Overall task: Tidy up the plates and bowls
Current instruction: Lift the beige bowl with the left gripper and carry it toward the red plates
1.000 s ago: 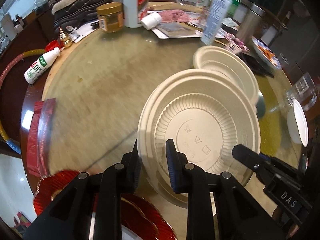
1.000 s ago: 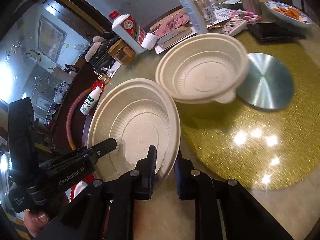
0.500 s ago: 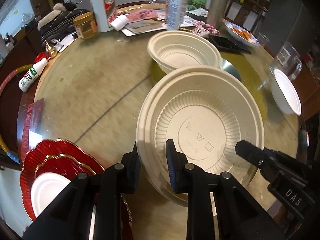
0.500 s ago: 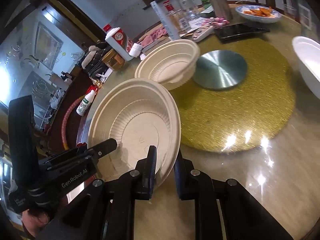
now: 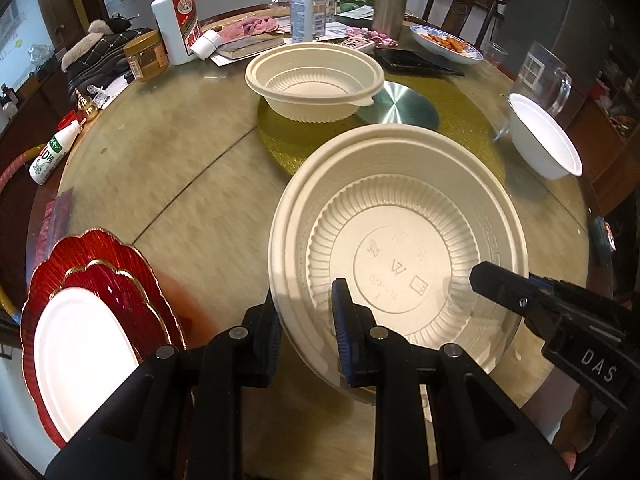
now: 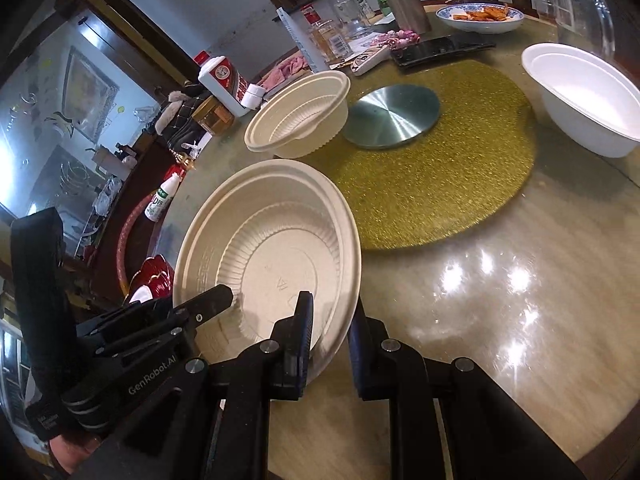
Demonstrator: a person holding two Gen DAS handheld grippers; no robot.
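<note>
A wide beige bowl (image 5: 400,240) hangs tilted just above the table, held by both grippers. My left gripper (image 5: 306,312) is shut on its left rim. My right gripper (image 6: 332,320) is shut on the opposite rim, and one of its fingers (image 5: 496,284) shows in the left wrist view. A second beige bowl (image 5: 316,76) stands beyond it, half on the gold mat. A white bowl (image 5: 544,144) sits at the right edge. At the lower left, red scalloped plates (image 5: 100,264) are stacked with a white plate (image 5: 80,352) on top.
A gold round mat (image 6: 460,184) with a steel disc (image 6: 390,120) fills the table's middle. Bottles, a jar (image 5: 146,56), a dish of food (image 5: 444,42), a phone and a glass pitcher (image 5: 540,76) crowd the far side. A small drink bottle (image 5: 52,152) lies at the left edge.
Both grippers have carried the beige bowl together across the table. The red plates have come into view at the lower left and the white bowl at the right.
</note>
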